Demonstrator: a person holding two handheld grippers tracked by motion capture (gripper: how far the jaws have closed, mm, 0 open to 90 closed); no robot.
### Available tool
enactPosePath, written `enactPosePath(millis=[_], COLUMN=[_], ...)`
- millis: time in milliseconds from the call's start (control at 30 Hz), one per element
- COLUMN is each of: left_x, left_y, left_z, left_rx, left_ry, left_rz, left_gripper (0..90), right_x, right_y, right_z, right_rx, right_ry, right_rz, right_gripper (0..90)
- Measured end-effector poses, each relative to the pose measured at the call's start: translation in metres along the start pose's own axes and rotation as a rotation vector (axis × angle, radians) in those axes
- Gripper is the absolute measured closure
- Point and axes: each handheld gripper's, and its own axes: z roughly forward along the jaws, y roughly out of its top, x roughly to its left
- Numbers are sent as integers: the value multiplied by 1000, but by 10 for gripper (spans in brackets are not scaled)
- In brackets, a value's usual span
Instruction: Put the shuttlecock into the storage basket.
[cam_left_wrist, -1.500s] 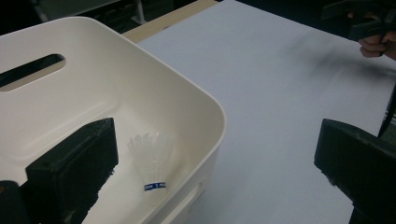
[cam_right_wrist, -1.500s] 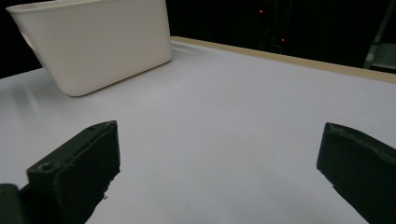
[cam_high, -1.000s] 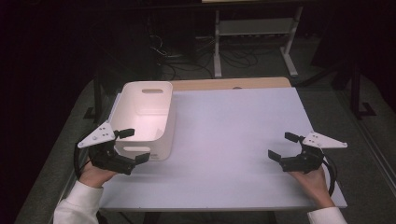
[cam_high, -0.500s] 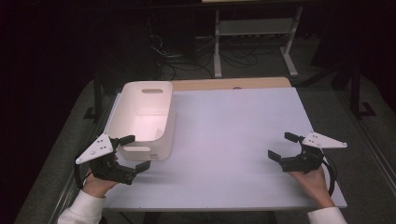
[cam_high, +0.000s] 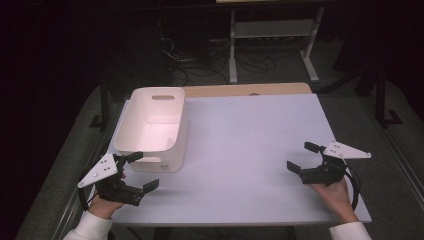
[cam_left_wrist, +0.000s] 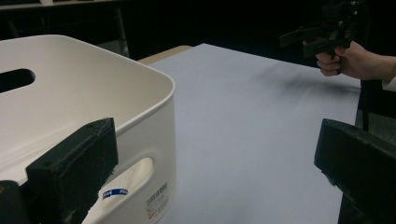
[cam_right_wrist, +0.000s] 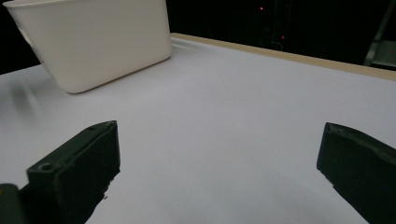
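Note:
A white plastic bin (cam_high: 152, 125) with cut-out handles stands on the left of the white table top (cam_high: 250, 150); nothing shows inside it. My left gripper (cam_high: 141, 171) is open just in front of the bin's near wall, at the table's front left corner. In the left gripper view the bin (cam_left_wrist: 84, 102) rises close on the left, with a label low on its wall. My right gripper (cam_high: 300, 157) is open near the front right edge, nothing between its jaws. In the right gripper view the bin (cam_right_wrist: 93, 42) sits far off at the upper left.
A wooden strip (cam_high: 245, 90) runs along the table's far edge. Beyond it, in the dark, stand a metal rack (cam_high: 270, 35) and loose cables (cam_high: 185, 60) on the floor. The other hand with its gripper (cam_left_wrist: 327, 35) appears far off in the left gripper view.
My left gripper has drawn back toward the front edge and slightly left, away from the bin's near wall. The right gripper has stayed put.

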Motion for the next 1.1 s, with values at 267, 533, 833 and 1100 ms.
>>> enactPosePath(millis=[267,533,833,1100], left_x=[0,-1,-2,0], left_y=[-12,-22,-31,-40], left_z=[0,3,2,4], left_rx=[0,-4,-9,2], left_ry=[10,4,37,66], left_rz=[-10,-12,-34,-54], left_gripper=[0,0,0,0], right_x=[0,1,1,3], right_y=[0,1,1,2], right_z=[0,0,1,1], right_rx=[-5,-2,-4,2], right_ry=[2,-1,11,16], right_rz=[-6,-5,-10,-18], right_gripper=[0,0,0,0])
